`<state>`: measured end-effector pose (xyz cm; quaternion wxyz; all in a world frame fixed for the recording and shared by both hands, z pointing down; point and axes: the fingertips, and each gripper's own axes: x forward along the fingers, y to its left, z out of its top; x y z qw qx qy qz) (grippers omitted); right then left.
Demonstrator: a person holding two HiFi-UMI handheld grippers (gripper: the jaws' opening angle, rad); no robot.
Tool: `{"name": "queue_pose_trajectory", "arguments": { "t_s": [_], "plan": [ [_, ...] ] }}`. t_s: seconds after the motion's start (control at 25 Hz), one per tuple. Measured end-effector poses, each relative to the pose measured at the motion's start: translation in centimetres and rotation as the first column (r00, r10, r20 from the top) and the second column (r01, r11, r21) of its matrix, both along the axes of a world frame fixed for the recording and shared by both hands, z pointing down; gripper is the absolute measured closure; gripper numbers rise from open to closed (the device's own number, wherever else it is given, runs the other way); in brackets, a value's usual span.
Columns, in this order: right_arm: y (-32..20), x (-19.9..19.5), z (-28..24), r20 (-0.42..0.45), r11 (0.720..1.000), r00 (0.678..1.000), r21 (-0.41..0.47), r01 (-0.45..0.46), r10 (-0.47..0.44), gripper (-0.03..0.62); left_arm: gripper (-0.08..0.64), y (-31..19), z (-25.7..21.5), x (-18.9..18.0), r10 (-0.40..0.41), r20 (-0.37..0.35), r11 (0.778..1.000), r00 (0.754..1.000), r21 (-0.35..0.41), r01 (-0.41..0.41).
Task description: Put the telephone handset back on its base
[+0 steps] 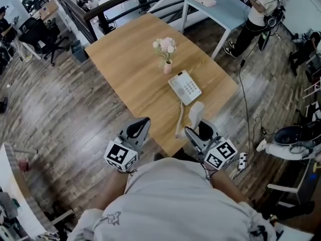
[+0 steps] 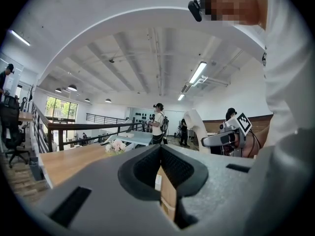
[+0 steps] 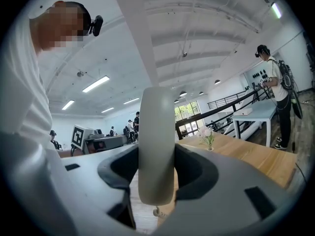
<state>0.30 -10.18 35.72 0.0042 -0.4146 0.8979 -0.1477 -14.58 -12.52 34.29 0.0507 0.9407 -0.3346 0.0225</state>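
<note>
The white telephone base (image 1: 184, 88) with its keypad lies on the wooden table (image 1: 135, 74), right of centre. My right gripper (image 1: 200, 132) is shut on the white handset (image 1: 196, 113), held upright off the table's near corner, short of the base. In the right gripper view the handset (image 3: 156, 146) stands between the jaws of my right gripper (image 3: 156, 181). A coiled cord (image 1: 179, 119) runs from it toward the base. My left gripper (image 1: 138, 129) hovers at the near table edge, shut and holding nothing; in its own view my left gripper (image 2: 162, 181) shows only the table edge beyond.
A small pink vase of flowers (image 1: 166, 51) stands just behind the base. A pale blue table (image 1: 220, 6) and a person (image 1: 258, 14) are at the far right. Office chairs (image 1: 37, 34) stand far left. Cables and gear (image 1: 293, 142) lie on the floor at right.
</note>
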Motion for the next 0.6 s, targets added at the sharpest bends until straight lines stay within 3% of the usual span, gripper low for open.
{"name": "queue_pose_trajectory", "arguments": {
  "t_s": [0.6],
  "plan": [
    [-6.2, 1.9, 3.4, -0.022, 0.994, 0.998, -0.092, 0.050, -0.052, 0.368, 0.554, -4.4, 2.5, 1.7, -0.046, -0.002, 0.996, 0.999, -0.072, 0.046]
  ]
}}
